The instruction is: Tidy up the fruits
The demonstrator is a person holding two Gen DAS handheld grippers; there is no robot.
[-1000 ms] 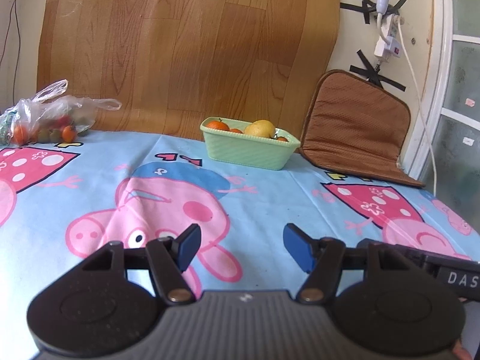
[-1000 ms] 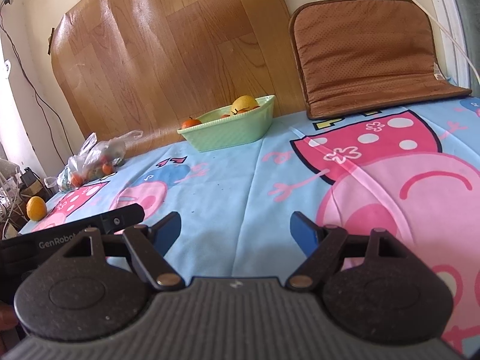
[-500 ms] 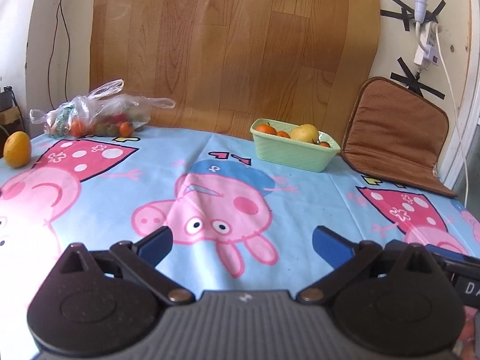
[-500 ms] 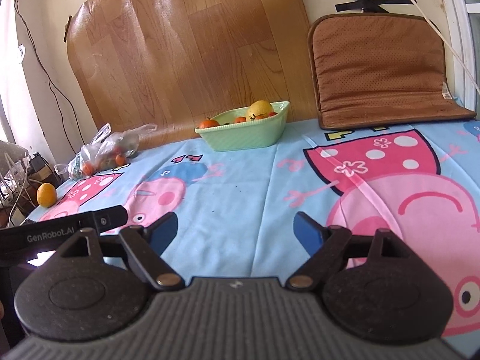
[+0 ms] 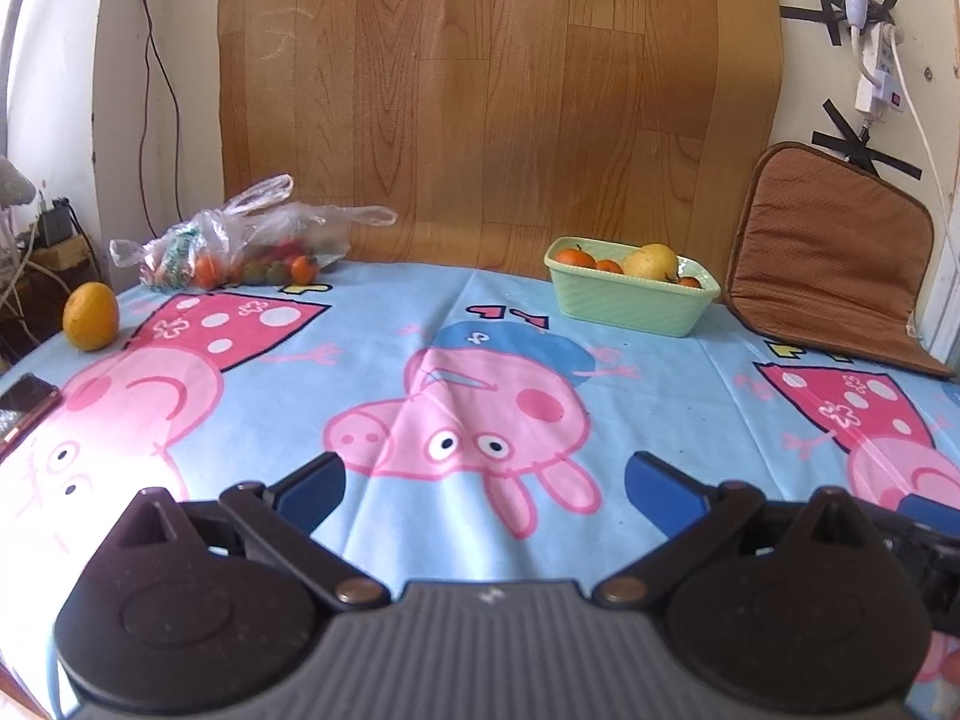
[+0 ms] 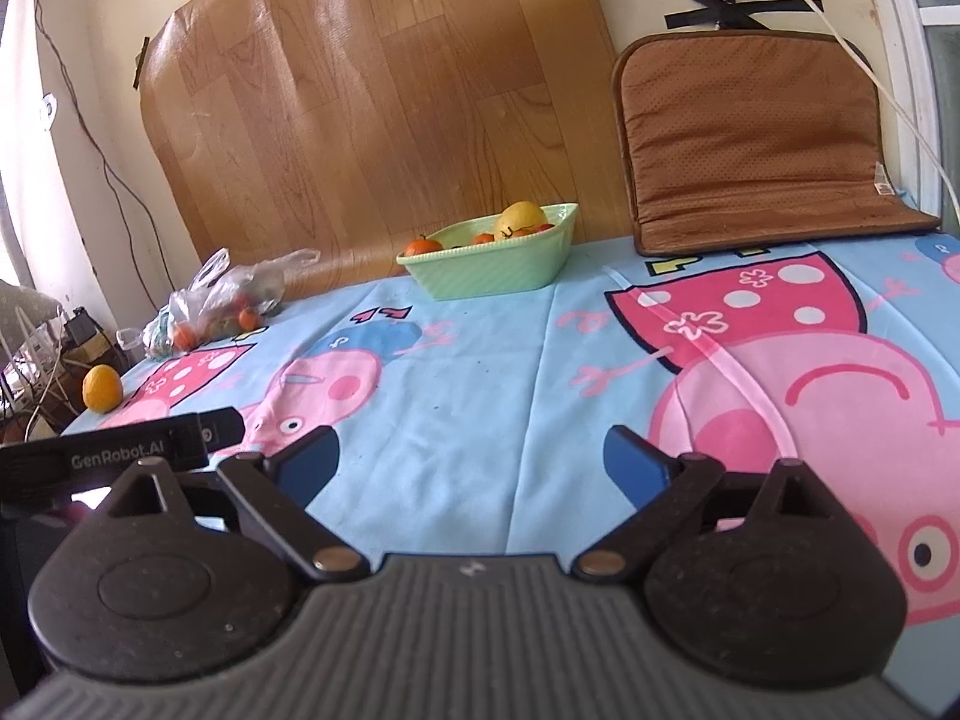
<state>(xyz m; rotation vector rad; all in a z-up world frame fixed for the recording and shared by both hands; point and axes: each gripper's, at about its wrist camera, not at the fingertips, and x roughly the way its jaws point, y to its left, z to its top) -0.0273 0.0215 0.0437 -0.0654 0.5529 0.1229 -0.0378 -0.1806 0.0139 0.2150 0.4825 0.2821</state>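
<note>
- The left gripper (image 5: 483, 489) has its blue fingers (image 5: 309, 489) spread wide with nothing between them; only the cartoon-pig tablecloth (image 5: 420, 330) shows in the gap.
- The right gripper (image 6: 471, 459) is widening its jaws at this moment; its blue fingers (image 6: 636, 462) stand far apart and nothing lies between them either.
- Both grippers hang over the near part of the table, apart from every fruit. In the right wrist view the left gripper's black body, lettered "GenRobot.AI", shows at the left.
- The green basket (image 5: 630, 306) sits near the far edge of the table, right of its middle, close to the wooden board (image 5: 498, 96) that leans against the wall behind.
- Inside the basket lie several small oranges (image 5: 575, 257) and one larger yellow fruit (image 5: 651, 261).
- A clear plastic bag (image 5: 240, 240) of mixed small fruits lies at the far left of the table, close to the board; a few small fruits (image 5: 303, 269) sit at its mouth.
- A single orange-yellow fruit (image 5: 90, 317) stands alone near the left edge, well apart from the basket and just in front of the bag.
- A dark phone (image 5: 24, 405) lies at the left edge, nearer than the lone fruit.
- A brown cushion (image 5: 834, 252) leans against the wall at the far right corner, just beside the basket.
- Above the cushion, a power strip (image 5: 879, 69) and cable are taped to the wall.
</note>
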